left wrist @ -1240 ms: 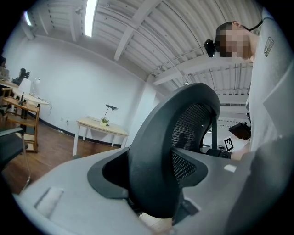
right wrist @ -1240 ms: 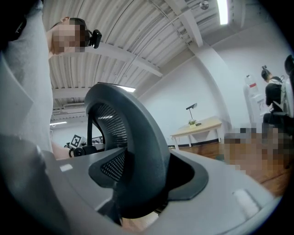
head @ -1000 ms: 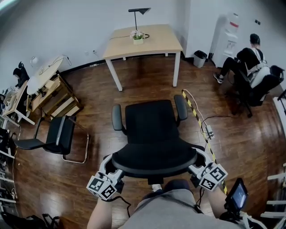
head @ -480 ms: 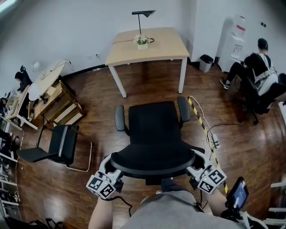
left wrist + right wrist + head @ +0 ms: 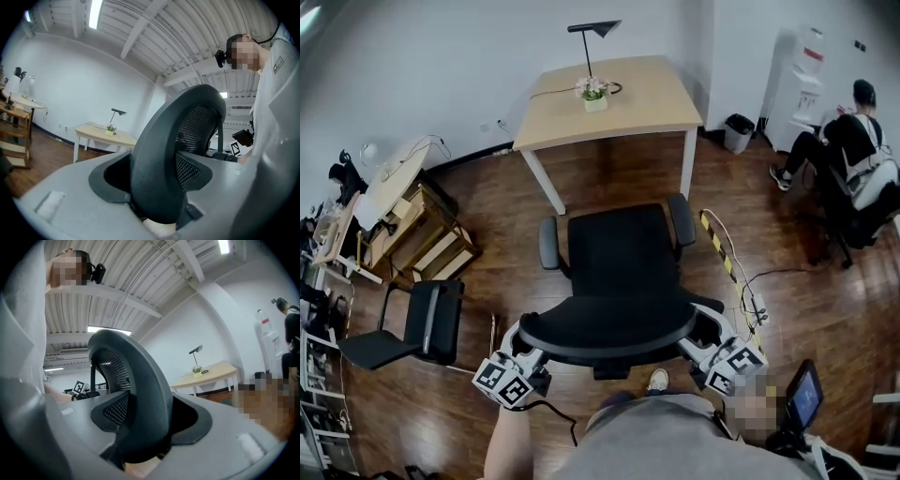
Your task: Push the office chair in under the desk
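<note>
The black office chair (image 5: 623,253) stands on the wood floor, its seat facing the light wooden desk (image 5: 647,98) by the far wall. A short gap of floor lies between the two. My left gripper (image 5: 528,349) clamps the left end of the curved backrest rim (image 5: 605,330), and my right gripper (image 5: 698,343) clamps the right end. In the left gripper view the mesh backrest (image 5: 187,126) fills the space between the grey jaws of the left gripper (image 5: 154,187). The right gripper view shows the backrest (image 5: 136,380) likewise wedged in the right gripper (image 5: 140,437).
A lamp (image 5: 592,33) and a small plant (image 5: 592,92) stand on the desk. At left are a second black chair (image 5: 422,319), wooden shelves (image 5: 417,230) and a round table (image 5: 389,178). A striped cable cover (image 5: 722,258) runs right of the chair. A person (image 5: 853,150) sits far right.
The chair has rolled forward towards the desk with both grippers still on its backrest; the strip of floor between the armrests and the desk legs is shorter.
</note>
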A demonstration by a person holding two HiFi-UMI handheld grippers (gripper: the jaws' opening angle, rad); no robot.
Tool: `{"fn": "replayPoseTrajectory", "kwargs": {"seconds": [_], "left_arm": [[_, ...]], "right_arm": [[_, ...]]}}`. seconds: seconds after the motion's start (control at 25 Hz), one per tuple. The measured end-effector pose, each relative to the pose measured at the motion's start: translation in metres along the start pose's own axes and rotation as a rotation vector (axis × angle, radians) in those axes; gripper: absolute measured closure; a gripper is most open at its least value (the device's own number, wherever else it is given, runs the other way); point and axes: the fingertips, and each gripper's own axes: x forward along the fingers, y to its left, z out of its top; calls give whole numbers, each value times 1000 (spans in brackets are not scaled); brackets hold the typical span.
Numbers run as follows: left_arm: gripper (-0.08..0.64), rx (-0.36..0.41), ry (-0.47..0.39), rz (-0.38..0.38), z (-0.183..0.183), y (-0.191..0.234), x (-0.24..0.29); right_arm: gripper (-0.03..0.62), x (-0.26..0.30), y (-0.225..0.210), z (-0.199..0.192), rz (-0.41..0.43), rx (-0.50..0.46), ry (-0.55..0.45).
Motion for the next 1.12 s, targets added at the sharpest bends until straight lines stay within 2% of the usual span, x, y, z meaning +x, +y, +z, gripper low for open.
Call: {"fn": "replayPoseTrajectory", "kwargs": {"seconds": [0.48,0.68,1.12], "left_arm": [[291,-18,6,-6,31,74,106],[299,-53,10,-23,40,99,145],[301,-66,43,-84,72,167,238]], "right_arm": [[325,92,-92,33,-4,2,13],[327,123,-127,41,-12,21,33],[328,198,-197,69,-65,34,44]]}}
